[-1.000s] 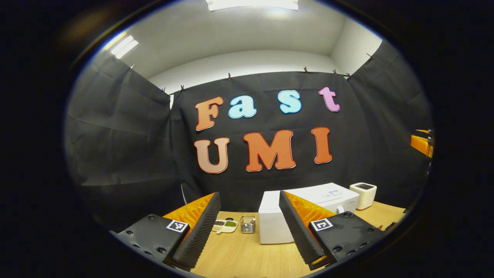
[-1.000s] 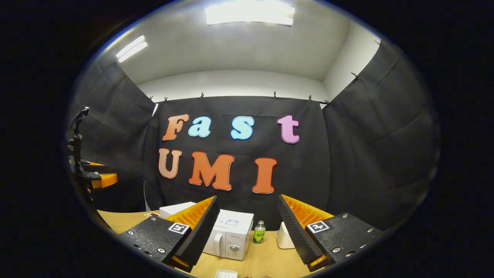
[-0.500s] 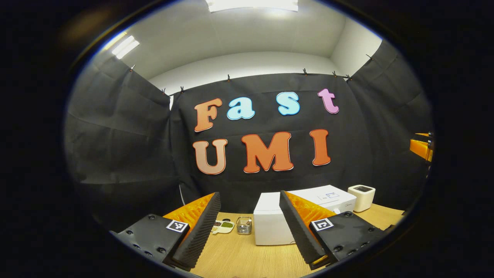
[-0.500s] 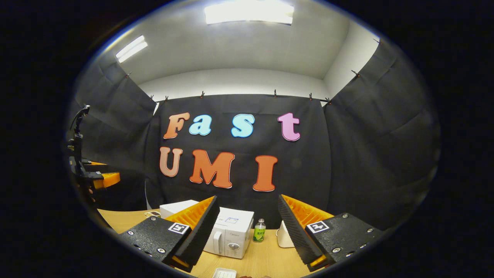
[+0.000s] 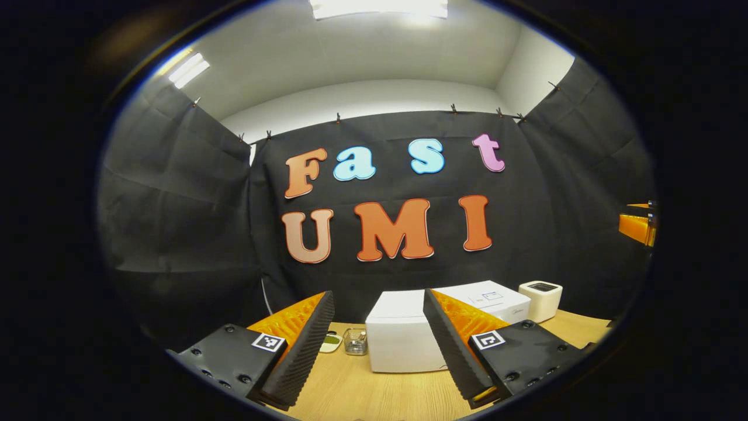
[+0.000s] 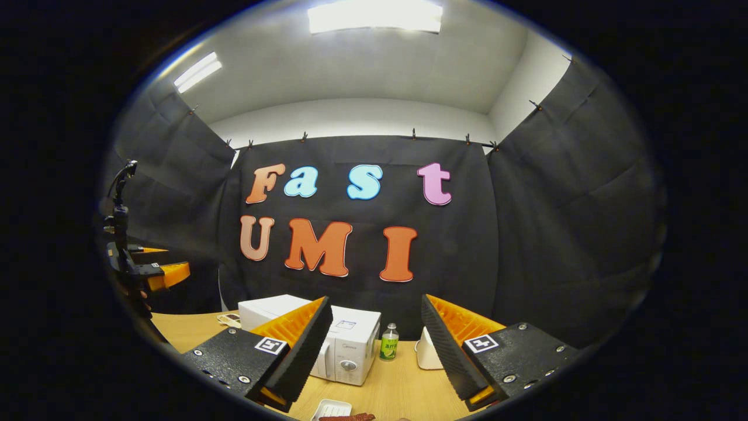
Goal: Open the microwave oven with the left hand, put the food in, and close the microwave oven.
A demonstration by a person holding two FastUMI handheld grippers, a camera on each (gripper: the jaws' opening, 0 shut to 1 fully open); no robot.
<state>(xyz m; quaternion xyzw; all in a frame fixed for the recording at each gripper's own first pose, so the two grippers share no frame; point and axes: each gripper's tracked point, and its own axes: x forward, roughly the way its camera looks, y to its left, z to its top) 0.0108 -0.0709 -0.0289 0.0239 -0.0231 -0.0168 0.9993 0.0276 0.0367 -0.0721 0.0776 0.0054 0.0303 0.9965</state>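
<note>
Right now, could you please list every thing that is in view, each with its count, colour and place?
microwave oven: one, white, back of table, door shut
wooden table: one, light brown, under everything
green bottle: one, just right of the microwave oven
white box appliance: one, right of the microwave oven
wire basket: one, metal, left of the microwave oven
small dish: one, white, beside the wire basket
white tray: one, near edge, with reddish-brown food beside it
left gripper: open, above table
right gripper: open, above table

Microwave (image 6: pixel 345 345) on table (image 6: pixel 403 386); bottle (image 6: pixel 389 342) just right of it; food tray (image 6: pixel 332 409) in front.
</note>
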